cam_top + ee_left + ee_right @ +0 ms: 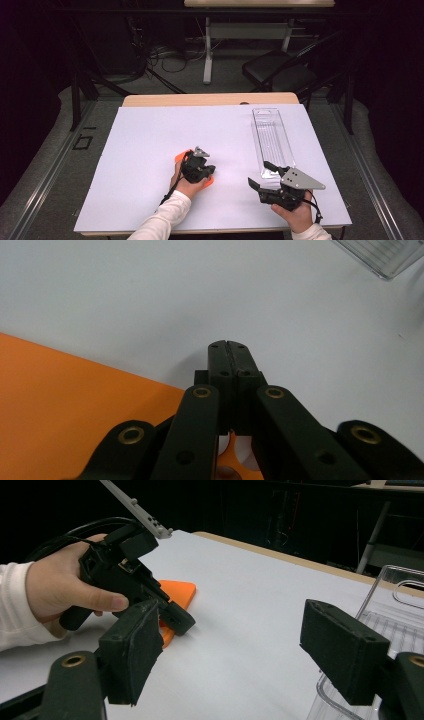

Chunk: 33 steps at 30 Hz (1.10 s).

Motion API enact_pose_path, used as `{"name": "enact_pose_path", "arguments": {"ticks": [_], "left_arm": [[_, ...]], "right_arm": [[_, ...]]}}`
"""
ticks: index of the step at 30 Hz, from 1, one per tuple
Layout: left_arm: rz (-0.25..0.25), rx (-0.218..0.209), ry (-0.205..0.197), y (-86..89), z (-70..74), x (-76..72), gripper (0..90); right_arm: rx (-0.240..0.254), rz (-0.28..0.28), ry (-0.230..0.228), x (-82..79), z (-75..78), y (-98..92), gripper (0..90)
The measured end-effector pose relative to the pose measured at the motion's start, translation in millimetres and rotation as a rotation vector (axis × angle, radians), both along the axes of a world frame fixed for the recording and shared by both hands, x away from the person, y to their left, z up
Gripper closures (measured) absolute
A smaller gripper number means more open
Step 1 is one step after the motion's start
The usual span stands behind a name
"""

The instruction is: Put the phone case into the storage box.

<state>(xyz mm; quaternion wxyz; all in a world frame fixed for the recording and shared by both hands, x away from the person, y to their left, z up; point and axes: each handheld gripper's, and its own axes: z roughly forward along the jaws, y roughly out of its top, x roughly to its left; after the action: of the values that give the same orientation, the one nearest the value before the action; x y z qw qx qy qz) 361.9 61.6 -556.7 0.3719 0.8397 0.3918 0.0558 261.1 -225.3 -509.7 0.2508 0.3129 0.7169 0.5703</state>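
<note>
A flat orange piece (178,158) (60,405) (177,592) lies on the white sheet (145,145), left of the middle. My left gripper (210,171) (230,347) (182,624) is held low over it. Its jaws are shut, tips pressed together past the piece's edge, with nothing visible between them. The hand and gripper body hide most of the orange piece in the high view. My right gripper (261,175) (235,655) hovers at the front right with its jaws wide open and empty, facing the left gripper. Just beyond it is the near end of a clear plastic tray (272,135) (400,625).
The long clear tray (385,255) runs front to back along the sheet's right side and looks empty. The table's wooden edge (210,99) shows behind the sheet. A black chair (280,70) and a desk leg (207,50) stand on the floor beyond.
</note>
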Motion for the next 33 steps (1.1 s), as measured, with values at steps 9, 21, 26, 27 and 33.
{"name": "enact_pose_path", "arguments": {"ticks": [9, 21, 26, 27, 33], "left_arm": [[-0.021, 0.000, 0.008, 10.3, 0.4, -11.5, 90.0], [-0.027, -0.001, 0.020, 28.6, 1.1, -25.8, 90.0], [-0.020, 0.008, 0.024, 35.7, 2.1, -31.9, 90.0], [-0.031, 0.014, 0.035, 38.2, 3.3, -32.8, 90.0], [-0.013, 0.008, 0.023, 46.4, 3.5, -41.0, 90.0]], "right_arm": [[-0.002, -0.001, 0.006, 0.0, -0.3, 0.4, 23.8], [-0.002, -0.004, 0.013, -0.2, -0.6, 0.9, 23.7], [-0.004, -0.003, 0.013, 0.2, -0.7, 0.4, 23.8], [-0.004, -0.003, 0.014, 0.2, -0.7, 0.3, 23.8], [-0.001, -0.003, 0.011, 0.3, -0.4, -0.7, 23.8]]}}
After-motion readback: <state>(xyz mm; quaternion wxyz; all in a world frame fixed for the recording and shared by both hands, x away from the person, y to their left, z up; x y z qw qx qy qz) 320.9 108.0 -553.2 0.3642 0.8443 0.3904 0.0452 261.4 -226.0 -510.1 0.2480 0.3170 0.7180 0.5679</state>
